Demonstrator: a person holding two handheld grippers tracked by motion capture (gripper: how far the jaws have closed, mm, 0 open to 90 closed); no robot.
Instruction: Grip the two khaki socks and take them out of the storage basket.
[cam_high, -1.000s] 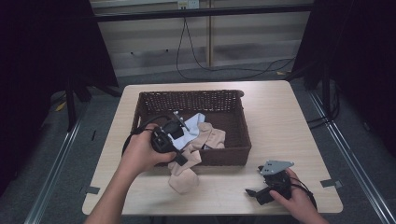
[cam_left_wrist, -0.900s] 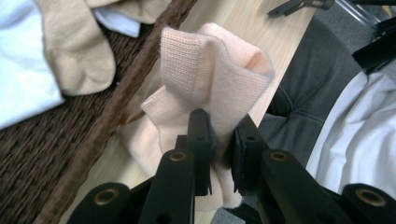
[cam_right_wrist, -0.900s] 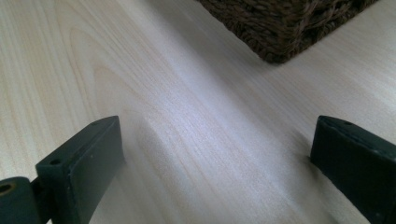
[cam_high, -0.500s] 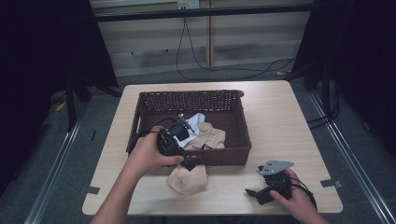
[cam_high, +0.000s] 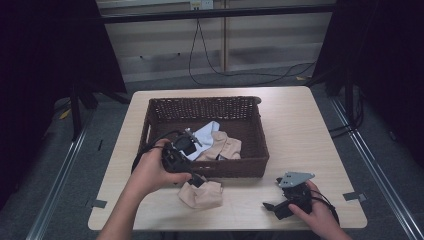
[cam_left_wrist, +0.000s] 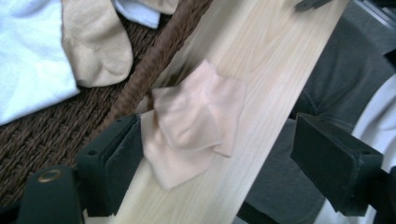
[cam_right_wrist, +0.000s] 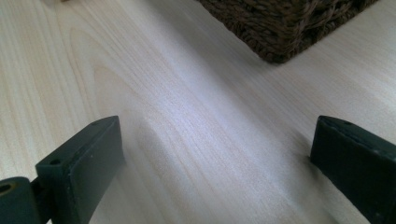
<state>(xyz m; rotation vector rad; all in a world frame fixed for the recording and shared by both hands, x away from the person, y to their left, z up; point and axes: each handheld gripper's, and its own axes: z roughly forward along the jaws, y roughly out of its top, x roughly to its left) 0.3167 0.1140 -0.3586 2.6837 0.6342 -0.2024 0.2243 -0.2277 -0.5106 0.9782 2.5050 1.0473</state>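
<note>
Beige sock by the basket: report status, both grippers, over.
Left gripper jaws just opened, beige sock lying loose on table against basket. Right gripper open, idle on table. Nothing obstructing.

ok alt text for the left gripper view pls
A beige sock lies crumpled on the wooden table between the left gripper's open black jaws, which have just been opening. Behind, a brown wicker basket holds another beige sock and white cloth.
</note>
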